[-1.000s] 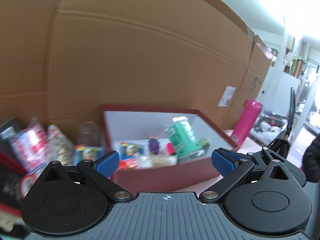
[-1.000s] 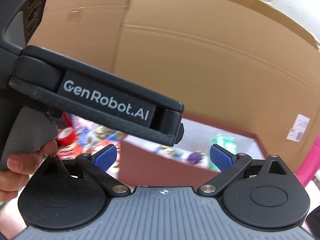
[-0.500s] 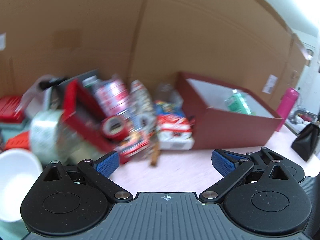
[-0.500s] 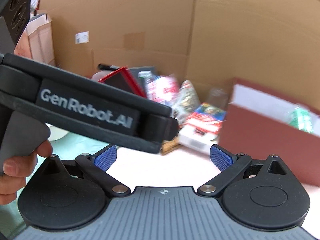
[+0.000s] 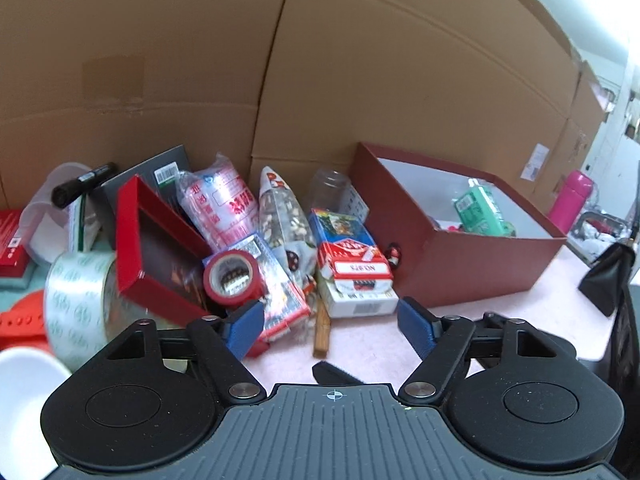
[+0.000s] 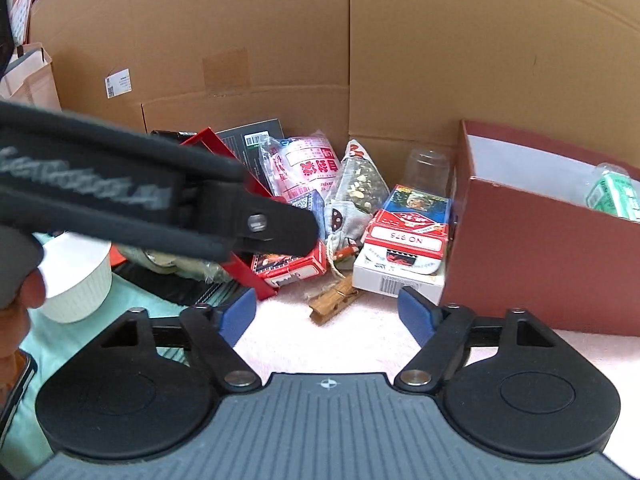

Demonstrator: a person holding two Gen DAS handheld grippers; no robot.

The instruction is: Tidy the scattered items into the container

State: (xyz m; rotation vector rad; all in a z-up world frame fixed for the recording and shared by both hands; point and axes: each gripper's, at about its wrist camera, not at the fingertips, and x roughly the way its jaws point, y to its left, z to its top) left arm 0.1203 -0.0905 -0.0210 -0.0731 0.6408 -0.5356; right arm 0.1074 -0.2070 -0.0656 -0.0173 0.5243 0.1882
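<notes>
Both grippers empty, lining up on the clutter beside the box

Box (image 5: 472, 268) sits right of centre on the desk (image 5: 372, 356), a green pack already inside; the pile (image 5: 280, 248) lies just left of it, against the cardboard. Left gripper (image 5: 330, 326) and right gripper (image 6: 326, 314): jaws closing, nothing between them yet, probably pre-narrowing for the clothespin (image 6: 334, 304) in front.

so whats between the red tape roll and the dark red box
In the left wrist view, between the red tape roll and the dark red box: a nut bag and stacked card packs.
</notes>
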